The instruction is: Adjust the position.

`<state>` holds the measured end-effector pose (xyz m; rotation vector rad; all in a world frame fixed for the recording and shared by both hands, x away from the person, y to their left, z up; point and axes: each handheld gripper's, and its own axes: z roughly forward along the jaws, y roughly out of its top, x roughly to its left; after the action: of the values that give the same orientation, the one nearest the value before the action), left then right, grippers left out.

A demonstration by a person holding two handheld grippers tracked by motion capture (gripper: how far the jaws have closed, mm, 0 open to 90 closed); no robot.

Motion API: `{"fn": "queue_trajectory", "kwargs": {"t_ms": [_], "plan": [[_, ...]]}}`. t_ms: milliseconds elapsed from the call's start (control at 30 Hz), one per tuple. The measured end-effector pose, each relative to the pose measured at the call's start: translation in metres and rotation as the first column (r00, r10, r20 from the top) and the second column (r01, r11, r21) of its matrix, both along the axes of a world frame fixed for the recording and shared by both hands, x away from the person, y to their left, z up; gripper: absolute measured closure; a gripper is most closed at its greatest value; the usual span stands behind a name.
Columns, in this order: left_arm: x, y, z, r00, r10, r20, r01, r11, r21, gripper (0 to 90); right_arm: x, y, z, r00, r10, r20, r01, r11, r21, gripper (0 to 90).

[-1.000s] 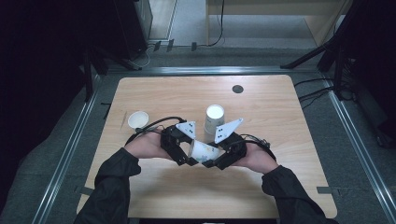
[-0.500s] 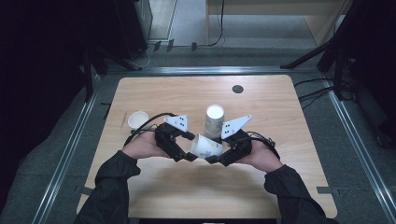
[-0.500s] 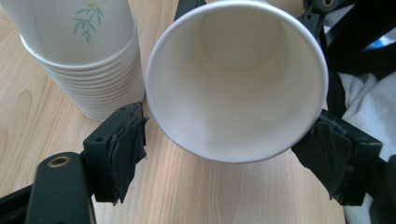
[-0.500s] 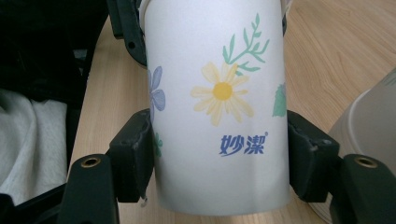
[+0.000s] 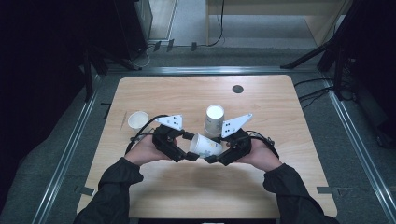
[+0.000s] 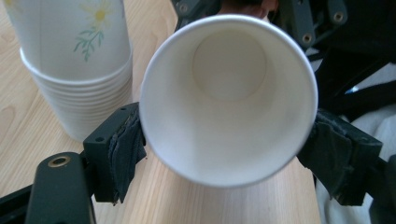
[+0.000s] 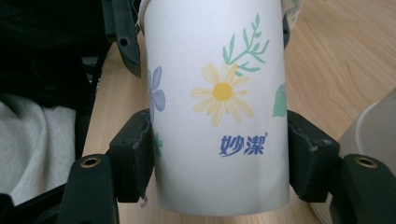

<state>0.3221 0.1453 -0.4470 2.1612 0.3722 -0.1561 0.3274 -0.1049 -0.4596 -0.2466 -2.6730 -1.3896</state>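
A white paper cup (image 5: 205, 145) with a flower print lies on its side just above the table, between the two grippers. My right gripper (image 5: 217, 150) is shut on its base end, and its pads (image 7: 135, 158) press the printed wall (image 7: 219, 116) from both sides. My left gripper (image 5: 188, 145) faces the cup's open mouth (image 6: 229, 98). Its jaws have just been opening, and its pads (image 6: 123, 144) now flank the round, unsquashed rim without squeezing it.
A stack of nested paper cups (image 5: 214, 120) stands upside down just behind the grippers, close to the left jaw (image 6: 79, 70). A single upright cup (image 5: 137, 120) sits at the left. A dark round disc (image 5: 237, 88) lies at the far edge of the wooden table (image 5: 187, 196).
The left gripper's jaws have spread wider around the cup's rim. The two grippers have drawn slightly apart, so more of the cup shows between them.
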Motion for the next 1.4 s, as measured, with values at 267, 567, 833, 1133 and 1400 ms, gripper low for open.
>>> {"fn": "queue_trajectory", "kwargs": {"t_ms": [267, 567, 833, 1133, 1400], "plan": [[0.0, 0.0, -0.004, 1.0, 0.006, 0.001, -0.006, 0.9994, -0.034, 22.8, 0.0, 0.002, -0.002, 0.9999, 0.006, -0.008, -0.006, 1.0, -0.002, 34.4], [-0.001, 0.001, 0.0, 0.9998, -0.005, 0.018, 0.005, 1.0, -0.006, 26.3, -0.001, 0.004, -0.002, 0.9998, 0.007, -0.02, -0.007, 1.0, -0.003, 33.0], [-0.001, 0.002, 0.012, 0.9983, -0.002, 0.058, -0.003, 0.9958, 0.091, 26.5, 0.0, 0.006, -0.005, 0.9999, -0.009, -0.011, 0.009, 1.0, -0.024, 27.3], [0.0, -0.009, 0.019, 0.9946, -0.054, 0.088, 0.029, 0.9645, 0.262, 26.5, 0.001, 0.007, -0.009, 0.9997, -0.022, 0.011, 0.023, 0.999, -0.042, 27.3], [0.001, -0.019, 0.017, 0.9918, -0.079, 0.101, 0.038, 0.9348, 0.353, 26.5, -0.001, 0.011, -0.013, 0.9995, -0.021, 0.022, 0.023, 0.999, -0.05, 28.7]]}}
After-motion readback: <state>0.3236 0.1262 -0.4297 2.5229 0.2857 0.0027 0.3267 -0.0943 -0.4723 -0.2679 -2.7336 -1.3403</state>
